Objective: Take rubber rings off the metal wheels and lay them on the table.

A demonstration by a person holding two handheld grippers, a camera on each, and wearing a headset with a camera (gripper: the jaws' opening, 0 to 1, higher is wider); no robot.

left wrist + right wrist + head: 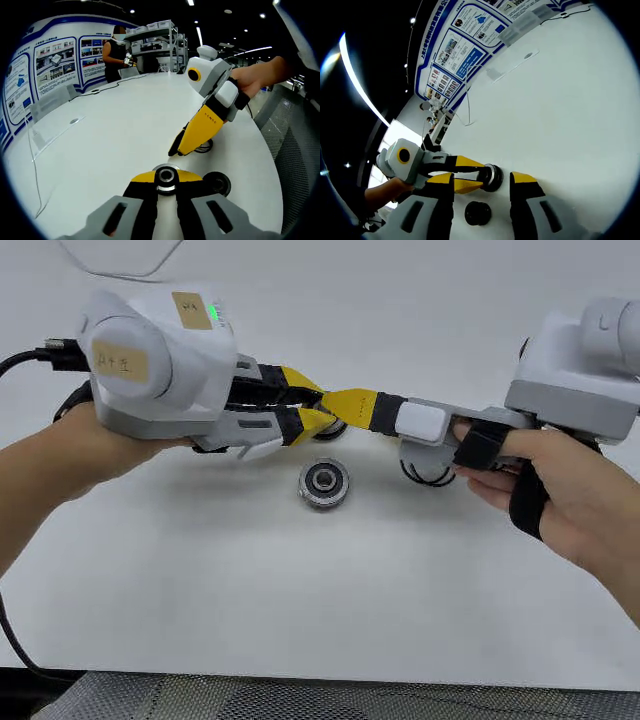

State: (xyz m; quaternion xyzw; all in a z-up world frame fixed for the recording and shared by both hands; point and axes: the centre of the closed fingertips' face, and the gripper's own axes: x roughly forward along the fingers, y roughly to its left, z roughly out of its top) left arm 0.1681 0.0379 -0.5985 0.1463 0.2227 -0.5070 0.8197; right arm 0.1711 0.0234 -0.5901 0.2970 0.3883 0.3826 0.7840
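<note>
One wheel [166,179] clamped aloft in left gripper [166,186]; right gripper [488,180] spread wide about it, probably not touching. Another wheel [323,482] on table [300,590]. Risk: skewed pinch levering held wheel free.

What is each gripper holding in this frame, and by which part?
The left gripper clamps a wheel between its jaw tips, apparently across its outer rim. The right gripper is open and holds nothing.
</note>
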